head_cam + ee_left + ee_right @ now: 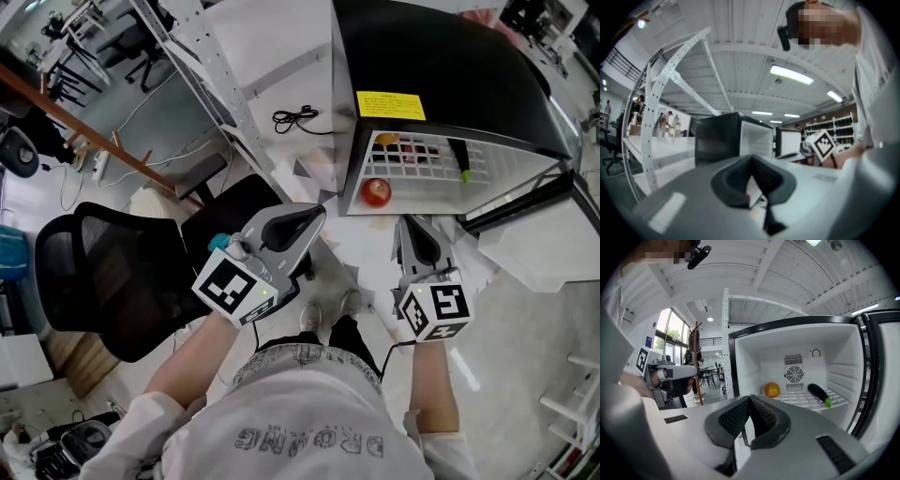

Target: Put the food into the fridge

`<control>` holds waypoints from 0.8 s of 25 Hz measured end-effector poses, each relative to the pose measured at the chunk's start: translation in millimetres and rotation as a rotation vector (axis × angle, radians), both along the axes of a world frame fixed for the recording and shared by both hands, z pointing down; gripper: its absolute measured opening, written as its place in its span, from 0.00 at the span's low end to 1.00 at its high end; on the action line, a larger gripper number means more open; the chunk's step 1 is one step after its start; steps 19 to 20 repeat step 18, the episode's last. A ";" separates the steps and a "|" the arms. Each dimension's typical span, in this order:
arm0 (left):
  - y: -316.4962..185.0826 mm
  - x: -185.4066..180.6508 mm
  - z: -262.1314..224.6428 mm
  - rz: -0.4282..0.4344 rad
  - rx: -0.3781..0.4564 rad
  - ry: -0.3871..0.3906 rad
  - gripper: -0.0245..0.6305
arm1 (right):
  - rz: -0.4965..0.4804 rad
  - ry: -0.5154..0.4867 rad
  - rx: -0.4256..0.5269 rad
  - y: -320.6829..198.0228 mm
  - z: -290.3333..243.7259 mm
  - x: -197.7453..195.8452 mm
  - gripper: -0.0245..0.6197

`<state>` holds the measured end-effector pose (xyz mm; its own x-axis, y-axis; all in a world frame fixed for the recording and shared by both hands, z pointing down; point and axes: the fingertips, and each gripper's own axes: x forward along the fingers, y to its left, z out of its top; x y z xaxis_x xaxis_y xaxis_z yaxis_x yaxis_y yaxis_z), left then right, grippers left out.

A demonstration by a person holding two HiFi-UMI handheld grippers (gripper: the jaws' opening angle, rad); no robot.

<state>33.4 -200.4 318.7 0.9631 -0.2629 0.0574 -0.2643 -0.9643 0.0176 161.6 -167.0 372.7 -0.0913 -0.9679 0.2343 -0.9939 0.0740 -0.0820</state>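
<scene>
The black fridge (441, 66) stands open in front of me, its white inside facing my right gripper. On its wire shelf (801, 400) lie an orange (772, 389) and a dark eggplant (819, 393) with a green stem. From the head view, a red apple (376, 192) rests on the white surface below the shelf. My right gripper (750, 398) is shut and empty, just outside the opening. My left gripper (317, 214) is raised to the left of the fridge. Its jaws meet at the tip with nothing between them.
The fridge door (534, 202) hangs open at the right. A white perforated rack (216, 84) rises left of the fridge, with a black cable (295, 117) beside it. A black mesh office chair (103, 272) stands at my left.
</scene>
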 end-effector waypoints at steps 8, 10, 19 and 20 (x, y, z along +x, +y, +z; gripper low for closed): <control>-0.3 3.2 0.3 -0.003 -0.002 0.006 0.05 | -0.011 0.002 0.002 -1.0 -1.8 0.9 0.04; 0.1 3.9 0.5 -0.003 -0.002 0.006 0.05 | -0.012 0.003 0.005 -1.0 -2.8 1.3 0.04; 1.0 8.1 0.2 -0.003 -0.001 0.007 0.05 | -0.016 0.007 0.007 0.3 -3.9 4.9 0.04; 1.0 8.1 0.2 -0.003 -0.001 0.007 0.05 | -0.016 0.007 0.007 0.3 -3.9 4.9 0.04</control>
